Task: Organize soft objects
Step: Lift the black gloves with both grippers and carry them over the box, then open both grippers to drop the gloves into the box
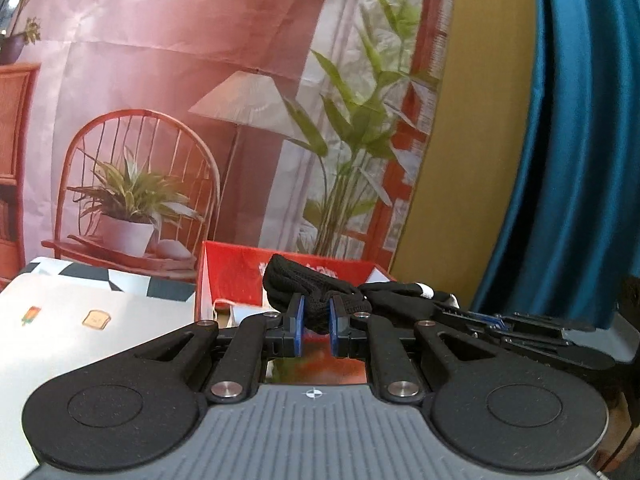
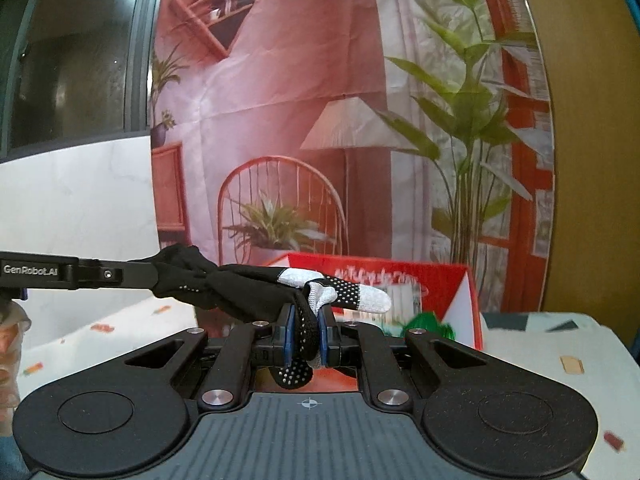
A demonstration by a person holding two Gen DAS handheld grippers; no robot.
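A black knit glove (image 1: pixel 316 292) with white-dotted palm and grey fingertips is stretched between both grippers above a red box (image 1: pixel 240 276). My left gripper (image 1: pixel 317 322) is shut on the glove's cuff end. My right gripper (image 2: pixel 308 336) is shut on the glove's finger end (image 2: pixel 344 290); a grey-tipped finger sticks out to the right. In the right wrist view the left gripper (image 2: pixel 132 274) comes in from the left, holding the other end of the glove. The red box (image 2: pixel 448 292) stands open right behind the glove.
A white tablecloth (image 1: pixel 80 328) with small printed pictures covers the table; it also shows in the right wrist view (image 2: pixel 560 344). Something green (image 2: pixel 430 322) lies in the red box. A printed room backdrop (image 1: pixel 200 120) hangs behind. A blue curtain (image 1: pixel 580 160) hangs at right.
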